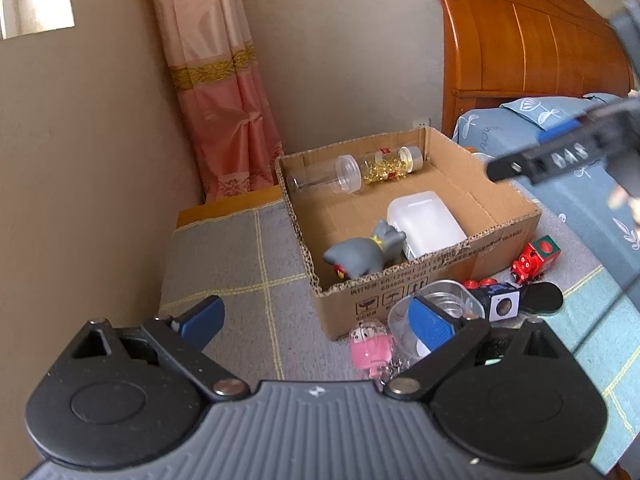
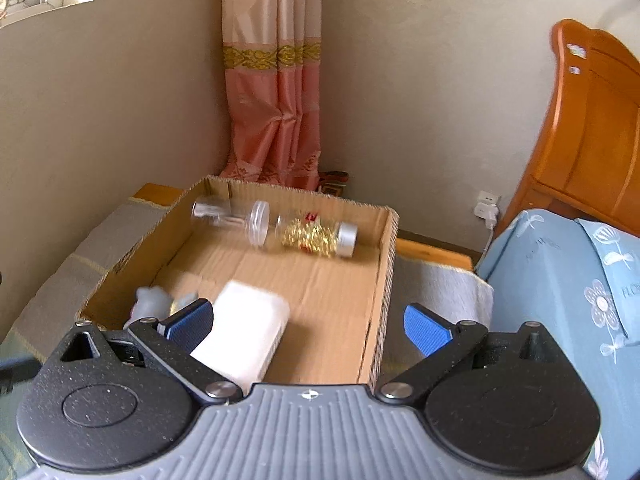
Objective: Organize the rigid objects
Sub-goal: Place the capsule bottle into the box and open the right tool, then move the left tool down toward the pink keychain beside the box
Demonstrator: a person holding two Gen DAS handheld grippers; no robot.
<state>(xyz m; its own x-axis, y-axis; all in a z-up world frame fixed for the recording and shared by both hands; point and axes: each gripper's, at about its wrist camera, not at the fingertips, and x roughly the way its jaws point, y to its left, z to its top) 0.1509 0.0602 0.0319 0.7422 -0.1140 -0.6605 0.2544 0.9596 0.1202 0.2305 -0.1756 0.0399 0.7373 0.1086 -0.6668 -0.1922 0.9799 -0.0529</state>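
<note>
A cardboard box [image 1: 496,236] [image 2: 384,280] sits on a grey checked cloth. It holds a clear empty jar [image 1: 324,178] [image 2: 232,216], a jar of gold pieces [image 1: 390,164] [image 2: 316,236], a white plastic case [image 1: 426,222] [image 2: 244,336] and a grey toy animal [image 1: 364,254] [image 2: 154,300]. In front of the box lie a pink toy [image 1: 370,346], a clear container [image 1: 444,304], a cube toy [image 1: 498,300] and a red train toy [image 1: 536,260]. My left gripper [image 1: 316,320] is open and empty, before the box's front corner. My right gripper [image 2: 308,326] is open and empty, above the box's near edge; it also shows in the left wrist view [image 1: 560,156].
A wooden headboard [image 1: 532,40] and a blue bed [image 2: 568,280] stand on the right. A pink curtain [image 1: 224,80] hangs in the wall corner behind the box. A wall socket [image 2: 488,206] with a plug is by the bed. A black round object [image 1: 542,298] lies by the cube.
</note>
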